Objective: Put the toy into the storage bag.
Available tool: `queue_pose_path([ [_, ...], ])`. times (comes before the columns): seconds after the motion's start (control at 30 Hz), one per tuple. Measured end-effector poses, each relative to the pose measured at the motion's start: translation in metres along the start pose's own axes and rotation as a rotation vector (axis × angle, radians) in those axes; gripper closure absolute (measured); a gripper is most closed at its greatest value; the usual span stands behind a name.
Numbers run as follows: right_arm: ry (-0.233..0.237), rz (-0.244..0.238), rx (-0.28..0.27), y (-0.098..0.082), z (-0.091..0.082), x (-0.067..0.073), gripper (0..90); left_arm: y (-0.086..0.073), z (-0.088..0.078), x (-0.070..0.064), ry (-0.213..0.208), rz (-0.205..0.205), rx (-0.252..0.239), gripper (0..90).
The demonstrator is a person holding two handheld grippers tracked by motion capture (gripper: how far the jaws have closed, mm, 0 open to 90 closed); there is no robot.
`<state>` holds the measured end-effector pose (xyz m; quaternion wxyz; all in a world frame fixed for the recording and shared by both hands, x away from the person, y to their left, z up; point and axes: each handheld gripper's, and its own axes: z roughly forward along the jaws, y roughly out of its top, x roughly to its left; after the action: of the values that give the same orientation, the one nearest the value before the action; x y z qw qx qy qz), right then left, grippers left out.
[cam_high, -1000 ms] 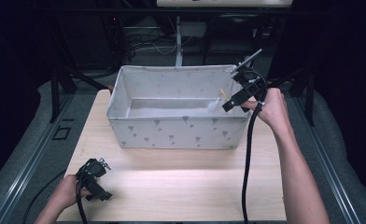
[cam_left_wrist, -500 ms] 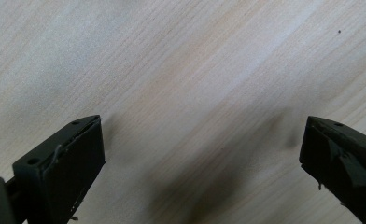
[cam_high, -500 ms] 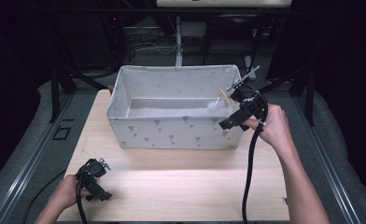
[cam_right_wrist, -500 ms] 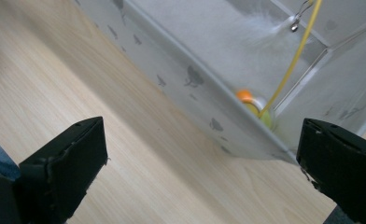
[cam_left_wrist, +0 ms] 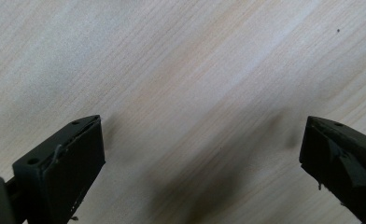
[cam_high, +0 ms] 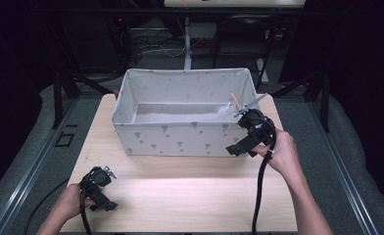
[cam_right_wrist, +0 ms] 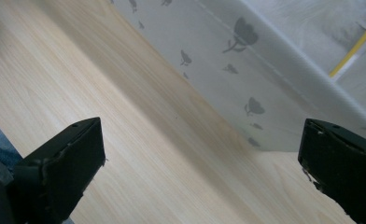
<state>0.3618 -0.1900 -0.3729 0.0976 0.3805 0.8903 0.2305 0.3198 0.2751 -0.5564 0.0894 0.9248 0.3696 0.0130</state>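
Note:
A white fabric box [cam_high: 180,139] with grey flower prints stands at the back middle of the wooden table [cam_high: 190,196]. A thin yellow stick [cam_high: 235,100] leans inside it by the right wall; the right gripper view catches the same stick [cam_right_wrist: 358,43] over the box wall [cam_right_wrist: 246,70]. A hand holds my right gripper [cam_high: 240,147] just outside the box's front right corner, open and empty [cam_right_wrist: 200,135], above bare wood. My left gripper [cam_high: 102,197] rests low at the table's front left, also open [cam_left_wrist: 200,135] over bare wood.
Black cables [cam_high: 256,196] trail from both grippers toward the table's front edge. Dark frame legs [cam_high: 58,98] and grey floor mats surround the table. Bare wood lies between the box and the front edge.
My right gripper has come down from above the box's right rim toward me, to the box's front right corner. The left gripper has stayed put.

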Motion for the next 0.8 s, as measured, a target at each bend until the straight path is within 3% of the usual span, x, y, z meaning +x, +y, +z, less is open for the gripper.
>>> queue_pose_path([
  [0.2, 0.007, -0.001, 0.011, -0.012, 0.016, 0.003, 0.0, 0.001, 0.000, 0.000, -0.004, 0.002, 0.000, 0.2],
  [0.6, 0.044, 0.040, 0.030, -0.032, 0.043, 0.000, 0.0, 0.001, 0.002, 0.001, -0.006, 0.001, 0.005, 0.2],
  [0.8, 0.034, 0.025, 0.055, -0.042, 0.055, 0.002, 0.0, 0.001, 0.001, -0.001, -0.002, 0.007, 0.004, 0.2],
])
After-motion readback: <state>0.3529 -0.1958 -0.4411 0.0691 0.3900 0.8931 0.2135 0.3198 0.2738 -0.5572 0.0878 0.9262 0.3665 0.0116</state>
